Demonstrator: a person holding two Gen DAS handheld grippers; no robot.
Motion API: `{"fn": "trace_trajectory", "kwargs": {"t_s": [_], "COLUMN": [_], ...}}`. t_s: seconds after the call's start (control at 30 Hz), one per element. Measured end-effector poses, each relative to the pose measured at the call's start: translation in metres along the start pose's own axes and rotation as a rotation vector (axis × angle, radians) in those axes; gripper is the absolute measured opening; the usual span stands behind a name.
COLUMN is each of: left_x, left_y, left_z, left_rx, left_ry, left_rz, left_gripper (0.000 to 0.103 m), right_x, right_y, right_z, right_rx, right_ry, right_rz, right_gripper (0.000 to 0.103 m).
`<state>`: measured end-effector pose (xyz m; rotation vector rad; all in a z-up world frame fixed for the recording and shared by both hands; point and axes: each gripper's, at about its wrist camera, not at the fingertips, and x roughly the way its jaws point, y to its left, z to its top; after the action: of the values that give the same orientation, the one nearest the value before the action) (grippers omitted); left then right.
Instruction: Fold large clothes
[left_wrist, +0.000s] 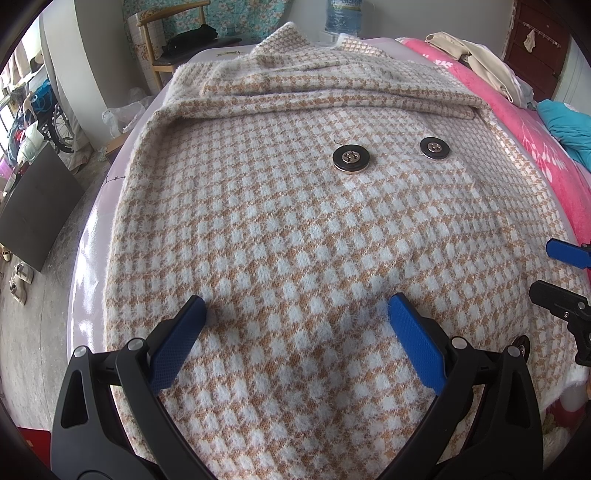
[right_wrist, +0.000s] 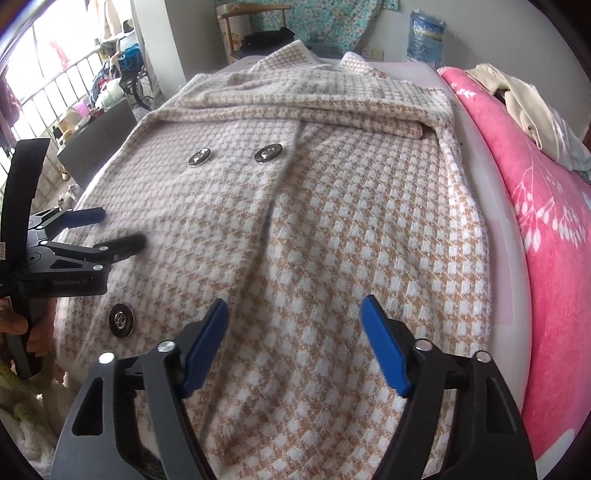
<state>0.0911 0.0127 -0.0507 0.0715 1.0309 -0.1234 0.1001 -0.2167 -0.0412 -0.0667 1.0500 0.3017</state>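
Note:
A large tan-and-white houndstooth coat (left_wrist: 295, 221) (right_wrist: 332, 221) lies spread over the bed, its collar and a folded sleeve at the far end. Two dark round buttons (left_wrist: 349, 157) (right_wrist: 199, 157) sit side by side on the front, and a third button (right_wrist: 122, 319) lies nearer. My left gripper (left_wrist: 297, 302) (right_wrist: 110, 227) is open just over the near left part of the coat, nothing pinched. My right gripper (right_wrist: 294, 304) (left_wrist: 554, 273) is open over the near right part, with fabric lying below its blue pads (right_wrist: 384, 347).
A pink flowered blanket (left_wrist: 535, 147) (right_wrist: 546, 221) runs along the right of the bed, with beige clothes (right_wrist: 528, 107) and a teal garment (left_wrist: 569, 125) on it. The lavender sheet edge (left_wrist: 88, 266) drops to the floor at left. A wooden chair (left_wrist: 166, 48) stands beyond.

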Motion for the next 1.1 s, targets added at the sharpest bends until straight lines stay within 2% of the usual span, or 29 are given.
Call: {"fn": "trace_trajectory", "kwargs": {"t_s": [0.2,0.4,0.83,1.1], "left_x": [0.000,0.000,-0.001,-0.002], "left_y": [0.001,0.001,0.000,0.000], "left_z": [0.001,-0.002,-0.001,-0.002], "left_rx": [-0.001,-0.003,0.004,0.005], "left_ry": [-0.002,0.005,0.008,0.007], "left_rz": [-0.001,-0.005,-0.009,-0.008], "left_gripper": [0.096,0.096,0.096,0.096], "right_x": [0.004,-0.009,-0.035,-0.021], "right_y": [-0.009,-0.017,-0.013,-0.020], "right_z": [-0.007,-0.013,-0.032,-0.050], "right_rx": [0.037,0.079,0.055,0.083], "right_ry": [0.030,0.017,0.014,0.085], "right_rz": [0.013,0.065,0.052,0.010], "right_gripper": [0.050,0.043,0.039,0.039]}}
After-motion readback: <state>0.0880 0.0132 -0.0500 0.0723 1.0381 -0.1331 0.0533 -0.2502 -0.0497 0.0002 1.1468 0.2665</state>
